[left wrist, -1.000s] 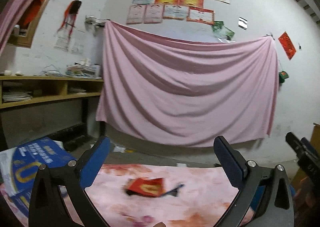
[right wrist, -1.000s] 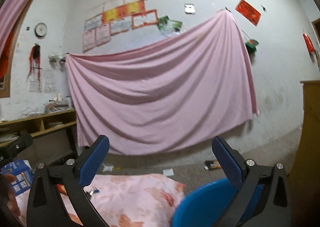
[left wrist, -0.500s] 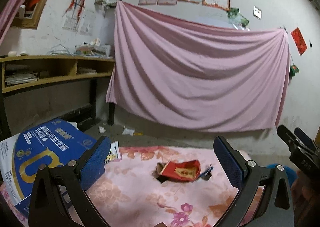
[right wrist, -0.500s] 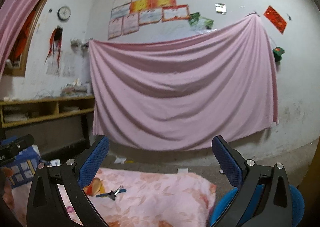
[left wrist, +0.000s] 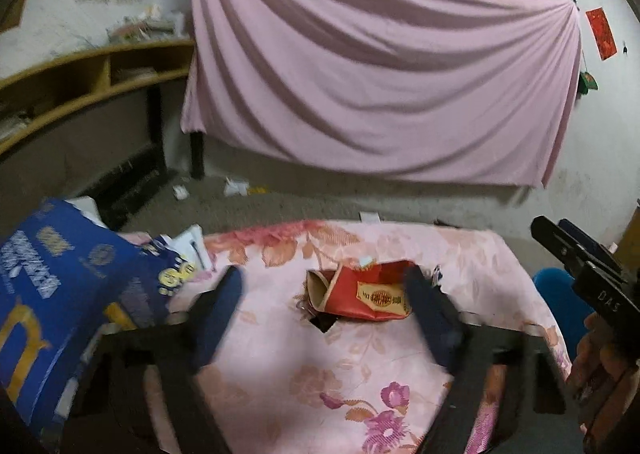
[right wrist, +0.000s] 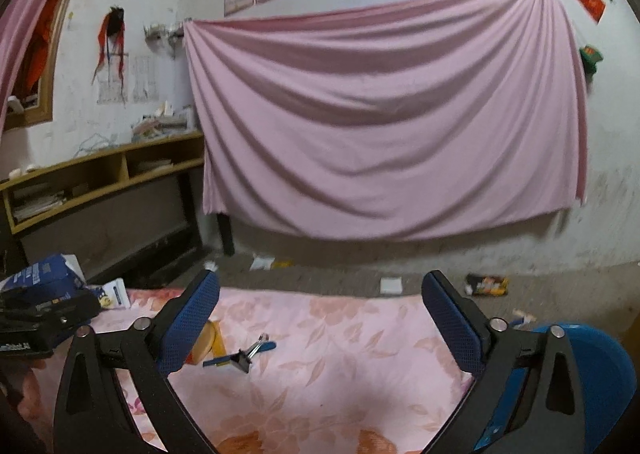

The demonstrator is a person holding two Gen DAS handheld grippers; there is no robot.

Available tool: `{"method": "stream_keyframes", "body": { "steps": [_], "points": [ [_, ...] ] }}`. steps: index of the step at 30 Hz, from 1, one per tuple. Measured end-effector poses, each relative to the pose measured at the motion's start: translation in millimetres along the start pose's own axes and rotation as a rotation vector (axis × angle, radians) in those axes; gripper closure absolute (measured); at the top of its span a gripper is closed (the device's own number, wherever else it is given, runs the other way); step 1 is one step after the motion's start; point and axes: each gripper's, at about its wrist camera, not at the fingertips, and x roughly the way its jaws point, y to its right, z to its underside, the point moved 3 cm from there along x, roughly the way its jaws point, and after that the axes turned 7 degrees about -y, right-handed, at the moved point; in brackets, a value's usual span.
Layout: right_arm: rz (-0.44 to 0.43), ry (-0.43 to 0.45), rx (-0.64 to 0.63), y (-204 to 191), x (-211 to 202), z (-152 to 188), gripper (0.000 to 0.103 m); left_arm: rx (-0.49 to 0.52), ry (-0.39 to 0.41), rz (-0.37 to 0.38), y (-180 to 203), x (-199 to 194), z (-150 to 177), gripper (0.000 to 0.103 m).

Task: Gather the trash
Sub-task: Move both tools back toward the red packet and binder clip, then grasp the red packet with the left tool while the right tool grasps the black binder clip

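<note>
A crumpled red cigarette pack (left wrist: 366, 292) lies on the pink floral cloth (left wrist: 320, 374) over the table. My left gripper (left wrist: 326, 310) is open and blurred, with its fingers either side of the pack, just short of it. A black binder clip with a blue pen (right wrist: 240, 354) lies beside the pack, whose tan end (right wrist: 208, 342) peeks from behind my right gripper's left finger. My right gripper (right wrist: 320, 318) is open and empty above the cloth. A blue bin (right wrist: 592, 374) stands at the table's right edge; it also shows in the left wrist view (left wrist: 560, 302).
A blue printed box (left wrist: 52, 302) and papers sit at the table's left end. Scraps of litter (right wrist: 486, 284) lie on the concrete floor beyond the table. A wooden shelf (right wrist: 100, 178) stands at left. A pink sheet (right wrist: 380, 114) hangs on the back wall.
Both grippers have tilted down toward the table. The left one moved forward, so the red pack now sits between its fingers. The right one now sees the clip and pen closer.
</note>
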Motion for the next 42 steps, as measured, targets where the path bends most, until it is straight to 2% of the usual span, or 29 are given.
{"method": "stream_keyframes", "body": {
  "steps": [1, 5, 6, 8, 10, 15, 18, 27, 32, 34, 35, 36, 42],
  "points": [
    [-0.008, -0.024, 0.001, -0.6, 4.7, 1.4, 0.017, -0.005, -0.021, 0.015, -2.1, 6.4, -0.8, 0.047],
    [-0.036, -0.119, 0.000, -6.6, 23.4, 7.3, 0.027, -0.016, -0.073, 0.058, -3.3, 23.2, -2.0, 0.063],
    [-0.042, -0.151, -0.007, -9.5, 29.0, 8.8, 0.033, -0.015, -0.085, 0.068, -2.9, 26.7, -1.9, 0.066],
    [-0.054, -0.202, -0.015, -15.4, 38.3, 11.9, 0.040, -0.009, -0.108, 0.076, -1.9, 32.3, -1.8, 0.067],
    [-0.075, -0.257, -0.009, -19.3, 47.8, 15.7, 0.052, -0.006, -0.127, 0.079, -3.0, 38.7, 0.4, 0.067],
    [-0.114, -0.353, -0.039, -30.3, 64.1, 25.5, 0.061, -0.053, -0.205, 0.119, -11.9, 55.8, 3.5, 0.067],
    [-0.128, -0.399, -0.049, -34.8, 72.1, 29.5, 0.063, -0.076, -0.229, 0.149, -16.5, 61.0, 4.4, 0.067],
    [-0.172, -0.494, -0.035, -35.6, 88.8, 36.6, 0.067, -0.091, -0.162, 0.159, -22.9, 49.4, -6.7, 0.067],
    [-0.183, -0.506, -0.035, -35.9, 90.9, 36.8, 0.067, -0.060, -0.196, 0.190, -18.1, 59.3, -11.6, 0.067],
    [-0.188, -0.512, -0.039, -36.4, 92.0, 37.4, 0.068, -0.051, -0.214, 0.208, -16.0, 63.0, -10.0, 0.072],
    [-0.191, -0.515, -0.041, -37.3, 92.3, 37.7, 0.068, -0.047, -0.224, 0.214, -14.7, 64.9, -9.1, 0.081],
    [-0.194, -0.517, -0.044, -38.8, 93.0, 37.8, 0.068, -0.042, -0.228, 0.222, -13.9, 65.4, -8.4, 0.085],
    [-0.191, -0.522, -0.071, -46.2, 93.1, 38.2, 0.069, -0.016, -0.235, 0.253, -8.7, 64.6, -4.7, 0.090]
  ]
}}
